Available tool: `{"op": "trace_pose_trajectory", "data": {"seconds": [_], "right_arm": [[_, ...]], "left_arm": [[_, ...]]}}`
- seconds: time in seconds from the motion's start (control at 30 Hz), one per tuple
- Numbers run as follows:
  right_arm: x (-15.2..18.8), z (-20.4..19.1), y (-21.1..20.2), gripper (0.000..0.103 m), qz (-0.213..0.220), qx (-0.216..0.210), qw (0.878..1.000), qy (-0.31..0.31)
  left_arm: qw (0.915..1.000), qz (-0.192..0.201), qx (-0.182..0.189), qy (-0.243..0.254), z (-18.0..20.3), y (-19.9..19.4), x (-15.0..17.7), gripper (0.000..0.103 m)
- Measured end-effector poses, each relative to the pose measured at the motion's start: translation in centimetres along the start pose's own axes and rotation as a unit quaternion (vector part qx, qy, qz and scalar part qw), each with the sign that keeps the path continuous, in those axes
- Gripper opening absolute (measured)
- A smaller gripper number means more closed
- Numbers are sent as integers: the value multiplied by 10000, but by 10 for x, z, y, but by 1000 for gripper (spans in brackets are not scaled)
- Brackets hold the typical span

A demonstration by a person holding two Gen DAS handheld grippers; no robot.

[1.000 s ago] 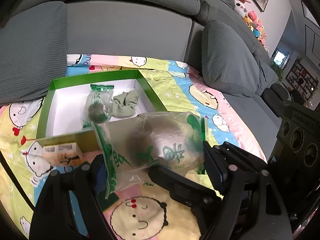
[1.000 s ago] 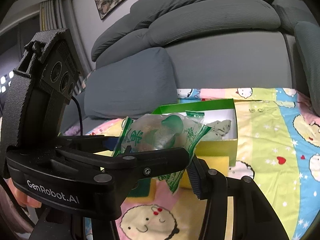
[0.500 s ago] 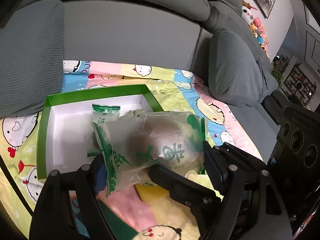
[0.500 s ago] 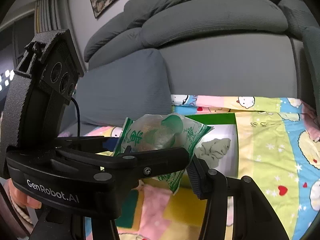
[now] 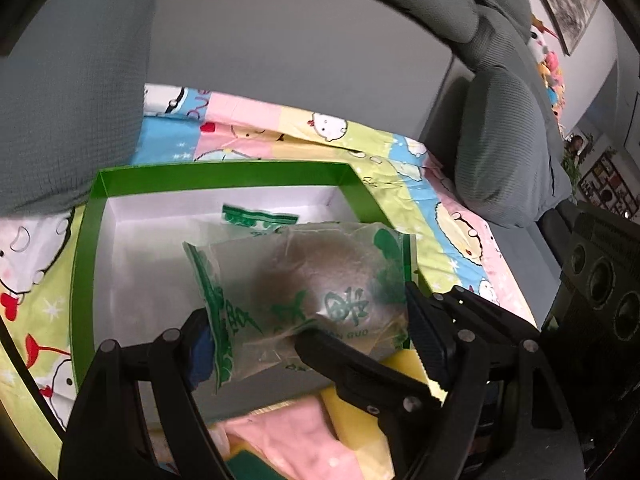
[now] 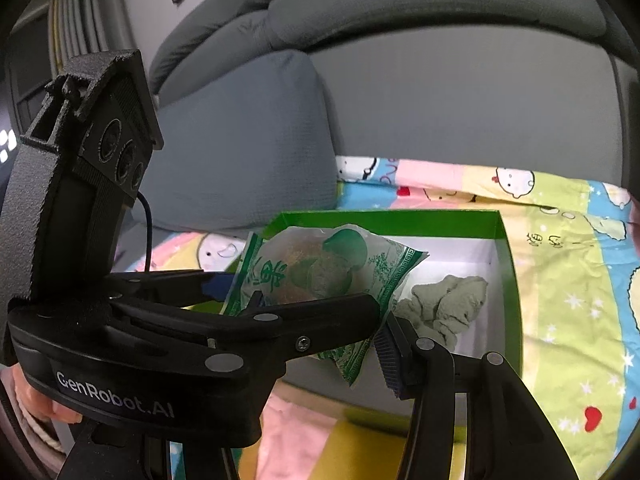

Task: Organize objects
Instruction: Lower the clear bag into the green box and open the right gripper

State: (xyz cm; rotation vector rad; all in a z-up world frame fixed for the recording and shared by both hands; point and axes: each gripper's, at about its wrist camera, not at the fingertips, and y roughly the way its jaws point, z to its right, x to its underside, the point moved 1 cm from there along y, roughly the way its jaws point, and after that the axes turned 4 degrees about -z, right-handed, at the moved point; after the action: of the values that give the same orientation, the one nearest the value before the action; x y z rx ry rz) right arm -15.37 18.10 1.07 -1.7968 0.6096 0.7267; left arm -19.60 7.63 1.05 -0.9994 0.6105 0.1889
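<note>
A clear plastic bag with green print (image 5: 304, 280) holds a round brownish item and hangs over the green box (image 5: 224, 174), which is white inside. My left gripper (image 5: 308, 320) is shut across the bag's width, a pad at each side edge. My right gripper (image 6: 328, 332) is shut on the same bag (image 6: 320, 264) from the right, its left finger partly hidden behind the left gripper's finger. Inside the box lie another green-printed bag (image 5: 260, 218), mostly hidden by the held one, and a crumpled grey-green cloth (image 6: 444, 308).
The box sits on a cartoon-print blanket (image 6: 568, 280) spread over a grey sofa. Grey cushions stand at the left (image 5: 68, 92) and right (image 5: 508, 148), with the sofa back (image 6: 460, 100) close behind the box. A person's hand (image 6: 36, 400) holds the left gripper.
Both grippers carried the bag forward and slightly down, from in front of the box's near wall to over its inside. The small carton by the box has left the view.
</note>
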Motion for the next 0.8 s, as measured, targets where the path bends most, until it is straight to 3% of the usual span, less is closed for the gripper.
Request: {"op": "trace_pose_trajectory", "data": {"seconds": [0.33, 0.5, 0.63, 0.8], "right_arm": [[-1, -2, 37, 53, -516, 176, 9984, -131], [1, -4, 46, 55, -708, 294, 9968, -203], [1, -8, 48, 71, -827, 717, 9931, -420], [4, -10, 36, 75, -797, 1162, 9877, -674]], "left_arm": [[9994, -235, -136, -234, -25, 21, -1, 80], [9982, -389, -320, -317, -32, 28, 0, 87], [9952, -609, -569, -517, -40, 33, 3, 101], [9948, -572, -550, -641, -42, 23, 6, 102]]}}
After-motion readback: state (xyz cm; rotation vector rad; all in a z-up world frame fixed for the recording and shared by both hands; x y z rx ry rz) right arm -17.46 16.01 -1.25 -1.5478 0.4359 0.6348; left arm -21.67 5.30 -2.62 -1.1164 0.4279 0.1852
